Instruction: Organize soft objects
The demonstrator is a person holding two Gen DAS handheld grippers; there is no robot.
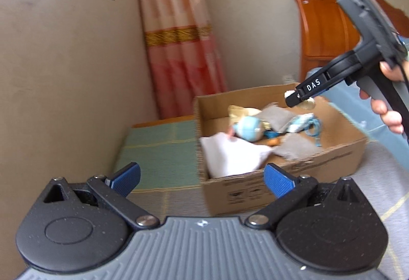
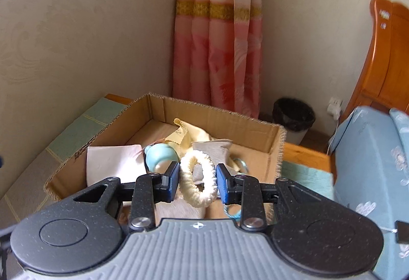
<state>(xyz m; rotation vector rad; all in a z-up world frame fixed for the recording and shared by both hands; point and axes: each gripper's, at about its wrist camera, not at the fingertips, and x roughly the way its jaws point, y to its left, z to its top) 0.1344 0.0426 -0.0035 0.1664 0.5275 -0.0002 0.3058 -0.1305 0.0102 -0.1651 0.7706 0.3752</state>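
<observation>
Now, cream ring (image 2: 197,179) btwn right jaws, clamped

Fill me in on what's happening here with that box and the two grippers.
A person is sorting soft things into a cardboard box that sits on the bed. The right gripper holds a cream fuzzy ring between its blue pads, over the box. Inside already lie a white cloth, a light blue round toy, grey cloths and a pale yellow cloth. The left gripper is open and empty, hanging back in front of the box.
</observation>
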